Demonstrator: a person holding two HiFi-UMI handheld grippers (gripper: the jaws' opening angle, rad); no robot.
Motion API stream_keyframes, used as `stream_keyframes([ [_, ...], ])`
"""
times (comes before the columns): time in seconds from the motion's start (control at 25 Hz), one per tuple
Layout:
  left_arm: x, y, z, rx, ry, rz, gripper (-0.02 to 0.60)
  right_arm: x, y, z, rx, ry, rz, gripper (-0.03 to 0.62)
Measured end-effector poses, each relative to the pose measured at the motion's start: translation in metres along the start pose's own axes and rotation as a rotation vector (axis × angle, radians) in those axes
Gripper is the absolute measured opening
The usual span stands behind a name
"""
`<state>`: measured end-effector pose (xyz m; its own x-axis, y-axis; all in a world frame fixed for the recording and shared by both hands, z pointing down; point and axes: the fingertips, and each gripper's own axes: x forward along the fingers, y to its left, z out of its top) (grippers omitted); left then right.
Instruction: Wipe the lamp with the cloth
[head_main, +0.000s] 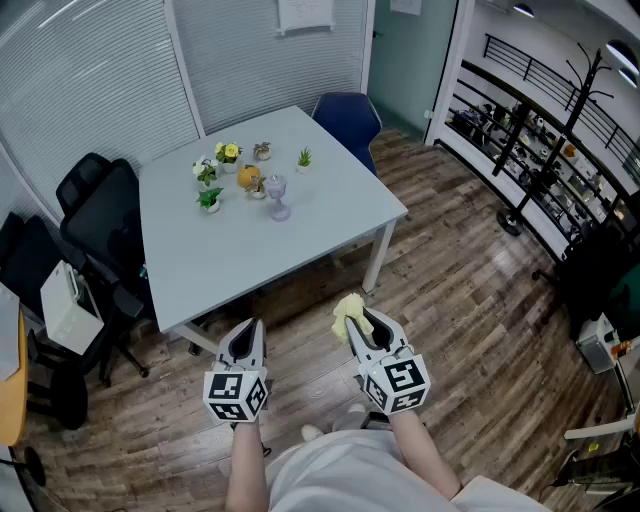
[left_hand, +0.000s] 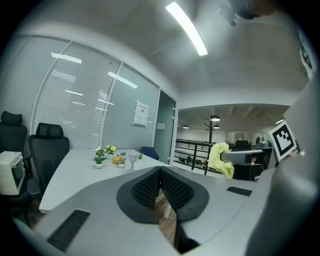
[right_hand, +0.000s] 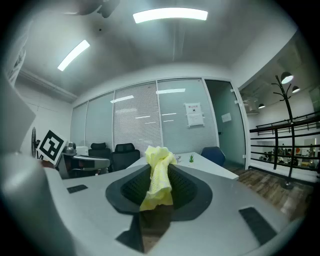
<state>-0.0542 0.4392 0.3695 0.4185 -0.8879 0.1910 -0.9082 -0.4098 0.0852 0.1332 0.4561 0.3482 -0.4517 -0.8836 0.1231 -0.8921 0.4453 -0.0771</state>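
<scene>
The lamp, a small pale goblet-shaped one, stands near the middle of the light grey table, beside several tiny potted plants and an orange ornament. Both grippers hang over the wooden floor, short of the table's near edge. My right gripper is shut on a crumpled yellow cloth, which sticks up between the jaws. My left gripper is shut with nothing in it, its pads pressed together. In the left gripper view the lamp shows far ahead, and the cloth to the right.
Black office chairs stand at the table's left and a blue chair at its far corner. A white box sits by the left chairs. A coat stand and railed shelving line the right side.
</scene>
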Motion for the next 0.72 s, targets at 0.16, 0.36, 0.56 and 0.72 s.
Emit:
stream_keyframes([
  [0.16, 0.010, -0.003, 0.005, -0.010, -0.005, 0.004, 0.003, 0.008, -0.015, 0.005, 0.003, -0.002, -0.001, 0.114],
  [0.36, 0.024, 0.005, 0.009, -0.026, -0.007, 0.038, 0.003, 0.024, -0.021, 0.004, 0.003, 0.010, 0.041, 0.112],
  [0.56, 0.049, 0.003, 0.007, -0.053, 0.006, 0.058, 0.080, 0.038, -0.031, 0.008, 0.032, 0.002, 0.116, 0.112],
  [0.72, 0.075, -0.014, -0.003, -0.075, 0.081, 0.001, 0.289, 0.048, -0.050, 0.009, 0.046, 0.012, 0.122, 0.114],
])
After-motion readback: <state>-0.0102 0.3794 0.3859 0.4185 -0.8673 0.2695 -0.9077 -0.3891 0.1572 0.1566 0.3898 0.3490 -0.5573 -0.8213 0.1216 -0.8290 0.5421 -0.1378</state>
